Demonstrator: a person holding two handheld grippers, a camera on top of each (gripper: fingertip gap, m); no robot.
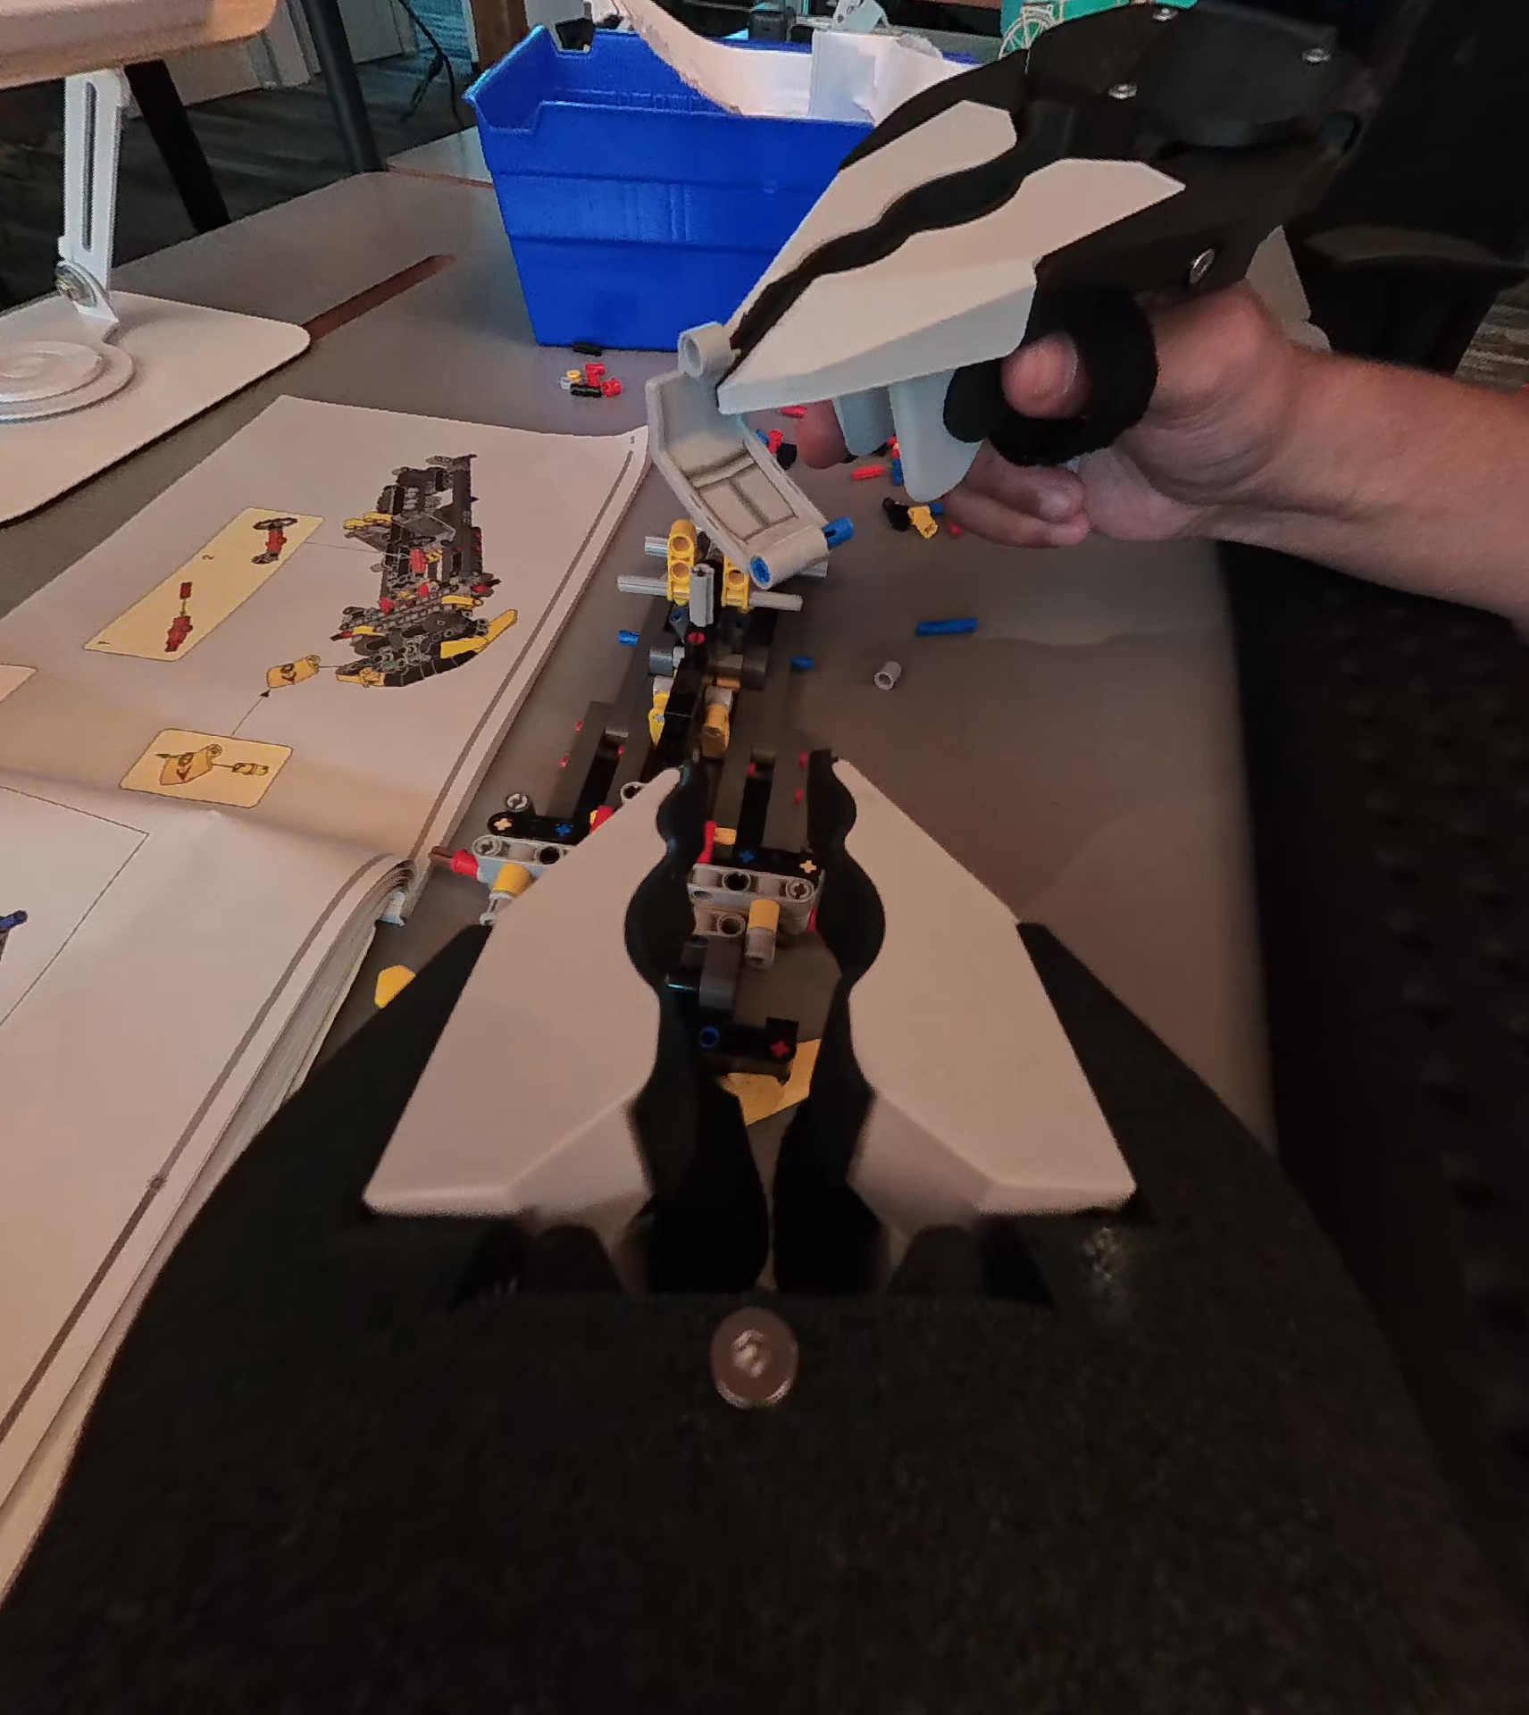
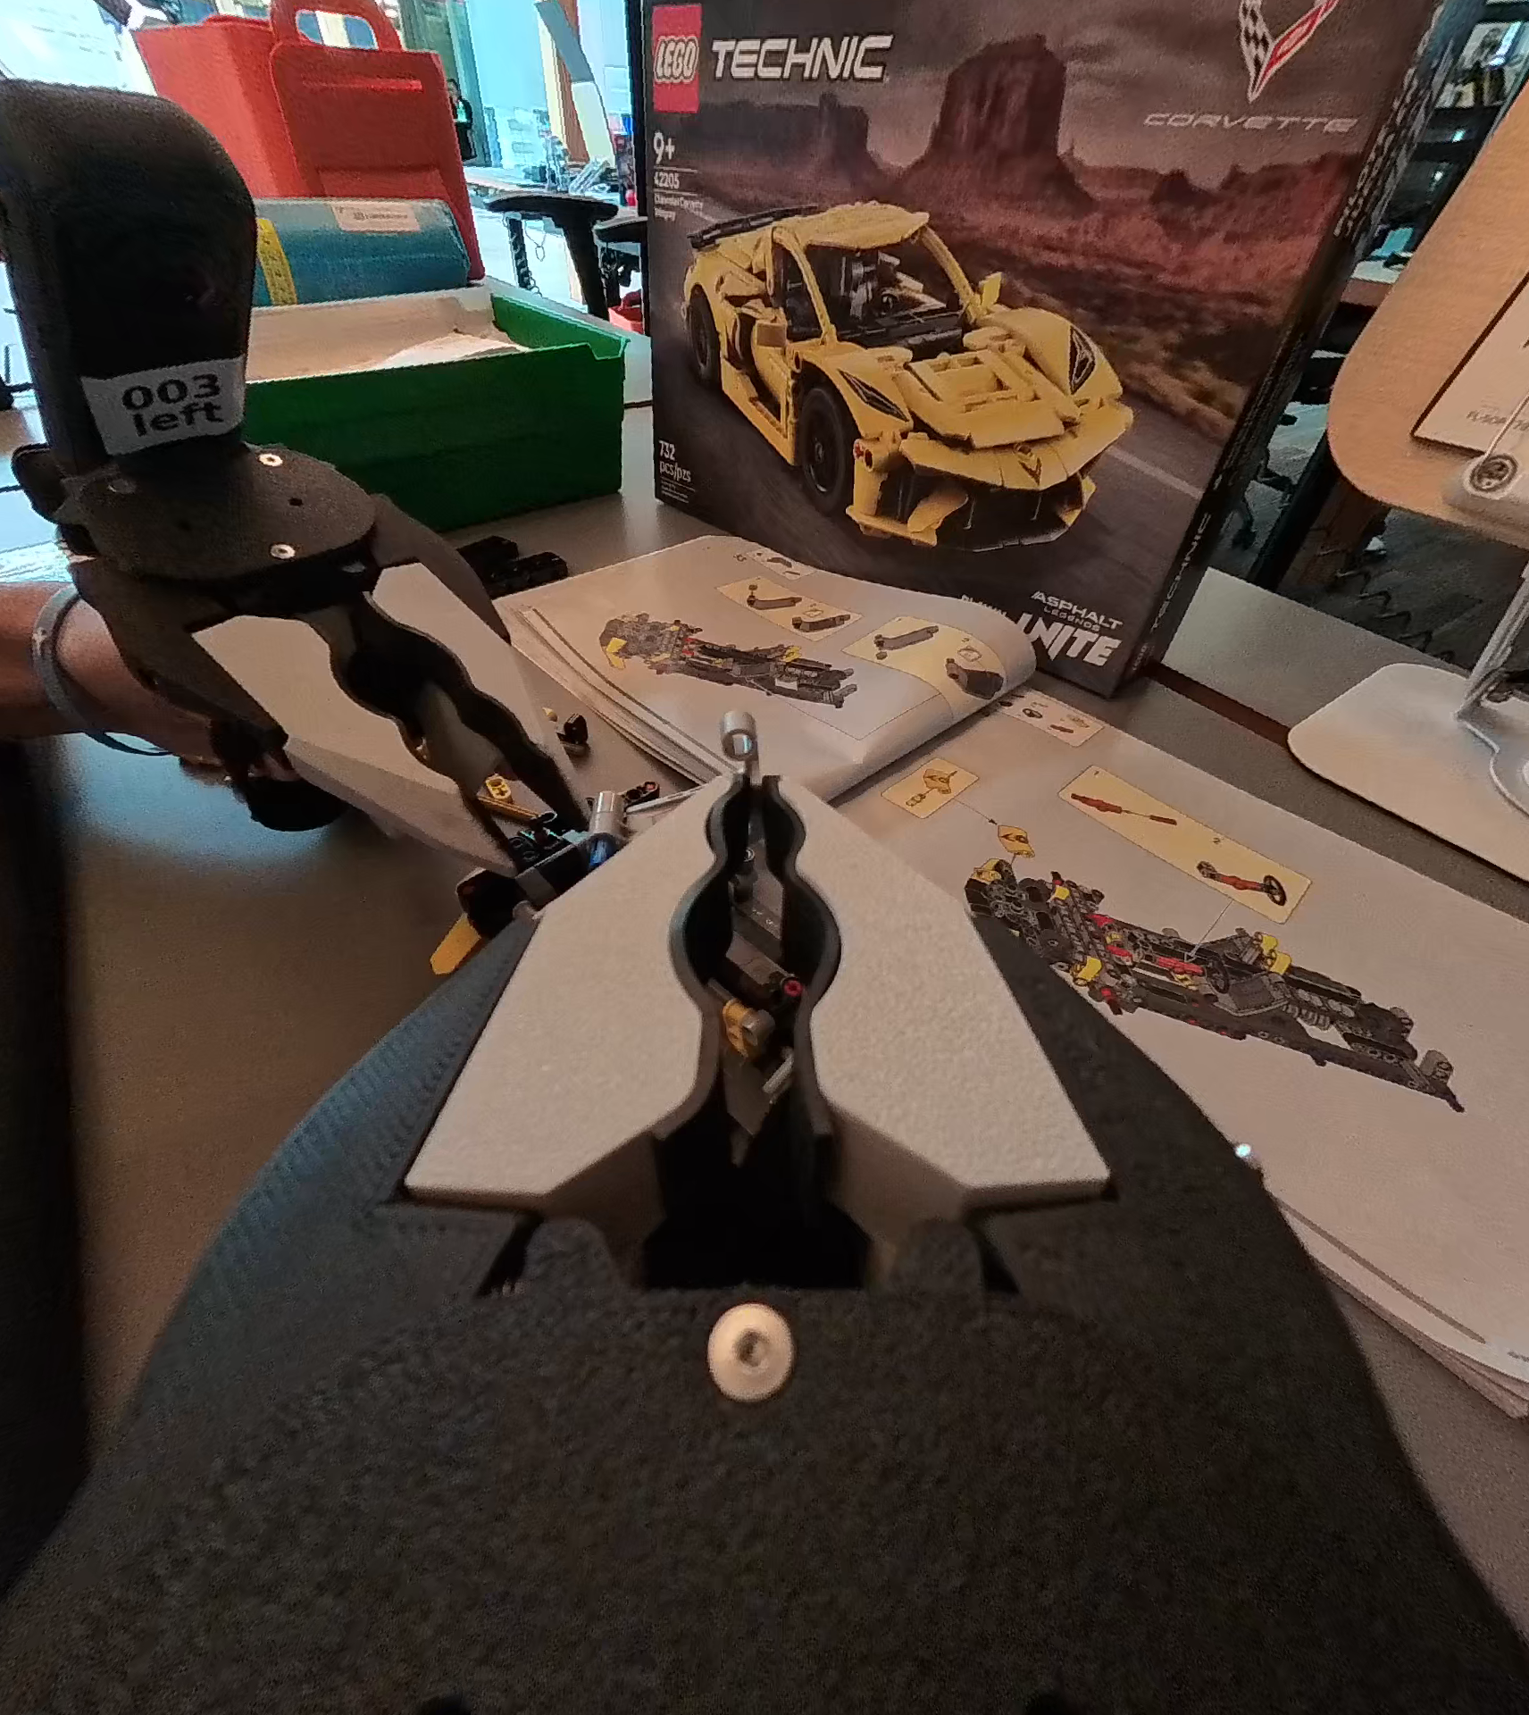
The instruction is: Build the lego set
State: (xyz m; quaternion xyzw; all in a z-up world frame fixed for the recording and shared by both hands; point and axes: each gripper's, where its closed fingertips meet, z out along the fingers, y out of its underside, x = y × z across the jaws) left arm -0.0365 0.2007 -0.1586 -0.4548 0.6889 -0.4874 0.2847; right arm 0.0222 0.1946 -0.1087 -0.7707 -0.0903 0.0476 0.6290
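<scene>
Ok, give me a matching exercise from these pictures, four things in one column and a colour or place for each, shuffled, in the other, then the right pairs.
Things:
1. storage bin
2. grey panel piece
3. long chassis
4. instruction booklet

Descriptions:
A. lies open on the table
B. blue, at the table's far end
C. held up in the right gripper
D. near end between the left gripper jaws

Pairs: 1-B, 2-C, 3-D, 4-A
</scene>
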